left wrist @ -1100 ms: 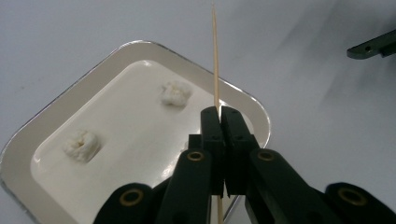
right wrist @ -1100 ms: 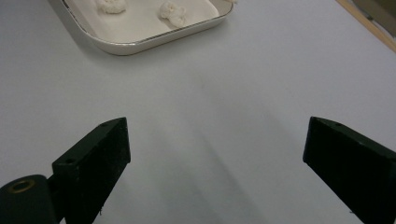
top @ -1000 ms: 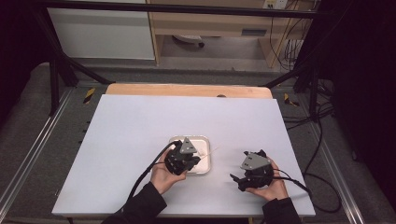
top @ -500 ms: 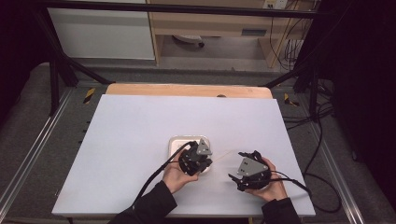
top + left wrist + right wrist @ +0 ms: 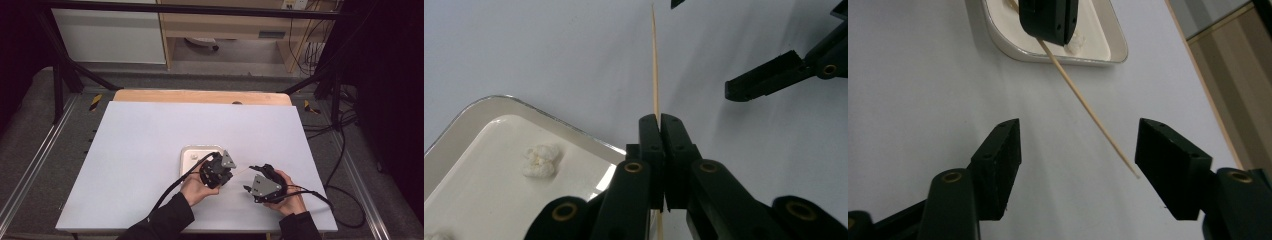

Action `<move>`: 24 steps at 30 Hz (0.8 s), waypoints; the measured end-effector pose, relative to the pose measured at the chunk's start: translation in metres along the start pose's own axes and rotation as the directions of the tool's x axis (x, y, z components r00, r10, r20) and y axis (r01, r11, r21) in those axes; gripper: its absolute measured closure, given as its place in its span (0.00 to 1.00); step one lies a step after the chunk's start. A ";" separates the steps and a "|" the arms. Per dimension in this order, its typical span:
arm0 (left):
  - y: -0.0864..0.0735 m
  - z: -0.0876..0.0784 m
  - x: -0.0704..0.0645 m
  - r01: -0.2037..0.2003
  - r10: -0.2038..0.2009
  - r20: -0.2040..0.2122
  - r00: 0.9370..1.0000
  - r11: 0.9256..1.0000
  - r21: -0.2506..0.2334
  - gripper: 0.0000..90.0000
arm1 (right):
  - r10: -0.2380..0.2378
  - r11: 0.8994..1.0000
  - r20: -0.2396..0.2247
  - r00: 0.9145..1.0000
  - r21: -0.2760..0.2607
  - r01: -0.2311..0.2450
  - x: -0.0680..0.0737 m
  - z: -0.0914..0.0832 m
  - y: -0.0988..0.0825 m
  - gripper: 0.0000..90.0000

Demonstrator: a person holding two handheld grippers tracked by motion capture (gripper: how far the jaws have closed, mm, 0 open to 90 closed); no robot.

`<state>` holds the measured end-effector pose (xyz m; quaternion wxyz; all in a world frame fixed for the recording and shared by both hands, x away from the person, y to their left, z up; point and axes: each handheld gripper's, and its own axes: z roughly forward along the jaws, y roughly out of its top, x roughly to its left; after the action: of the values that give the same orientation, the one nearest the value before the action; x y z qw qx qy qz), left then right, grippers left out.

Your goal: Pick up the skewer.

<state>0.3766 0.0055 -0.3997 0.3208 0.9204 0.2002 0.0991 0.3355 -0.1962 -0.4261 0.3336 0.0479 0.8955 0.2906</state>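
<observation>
Two hand-held grippers, left hand-held gripper (image 5: 659,120) pinching skewer (image 5: 655,60), seemingly off-tray.

My left claw (image 5: 659,150) is matt black plastic with brass-coloured pins, and between its jaws sits a thin skewer (image 5: 655,65) of pale, smooth wood. Beside it lies a glossy white tray (image 5: 484,130) with a shiny rim, carrying rough, puffy popcorn (image 5: 540,159). Under my right claw (image 5: 1078,170) the counter (image 5: 913,90) looks smooth, matt and pale grey.
</observation>
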 end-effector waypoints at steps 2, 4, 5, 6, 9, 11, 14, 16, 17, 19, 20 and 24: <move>0.002 0.001 -0.001 -0.009 0.009 -0.003 1.000 1.000 0.008 0.98 | -0.014 1.000 0.007 1.000 -0.003 0.014 0.000 0.000 0.001 0.42; 0.003 0.002 -0.002 -0.013 0.013 -0.001 1.000 1.000 0.011 0.98 | -0.033 0.999 0.007 0.999 -0.006 0.033 -0.001 0.001 0.002 0.44; 0.004 0.002 -0.003 -0.014 0.014 -0.002 1.000 1.000 0.015 0.98 | -0.048 0.999 0.010 0.999 0.003 0.048 -0.001 0.002 0.002 0.46; 0.004 0.002 -0.003 -0.015 0.015 0.000 1.000 1.000 0.017 0.98 | -0.059 0.998 0.010 0.998 0.008 0.059 -0.001 0.002 0.002 0.47; 0.006 0.004 -0.004 -0.025 0.025 0.004 1.000 0.999 0.026 0.98 | -0.093 0.995 0.018 0.995 0.019 0.093 -0.001 0.004 0.002 0.50; 0.008 0.005 -0.006 -0.029 0.029 0.008 1.000 0.999 0.028 0.98 | -0.129 0.991 0.018 0.991 0.027 0.129 -0.001 0.006 0.002 0.54; 0.010 0.007 -0.008 -0.042 0.041 0.010 0.999 0.998 0.037 0.98 | -0.157 0.987 0.008 0.988 0.034 0.157 -0.001 0.007 0.001 0.56; 0.011 0.008 -0.010 -0.048 0.047 0.014 0.999 0.998 0.037 0.98 | -0.162 0.986 0.005 0.987 0.041 0.162 0.000 0.007 0.001 0.58; 0.011 0.008 -0.011 -0.045 0.044 0.016 0.999 0.998 0.032 0.98 | -0.178 0.983 0.005 0.984 0.043 0.177 0.000 0.008 0.001 0.59; 0.012 0.009 -0.013 -0.046 0.045 0.019 0.999 0.998 0.033 0.98 | -0.206 0.978 -0.001 0.978 0.043 0.206 -0.001 0.009 0.001 0.63; 0.013 0.009 -0.013 -0.049 0.049 0.020 0.999 0.998 0.036 0.98 | -0.213 0.976 -0.006 0.977 0.050 0.213 0.000 0.009 0.001 0.66; 0.014 0.010 -0.015 -0.063 0.062 0.025 0.998 0.997 0.046 0.98 | -0.223 0.973 -0.017 0.975 0.061 0.224 0.002 0.010 0.000 0.71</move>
<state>0.3704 -0.0162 -0.3994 0.2984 0.9346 0.1698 0.0933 0.3406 -0.1905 -0.4331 0.3582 -0.0443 0.9055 0.2233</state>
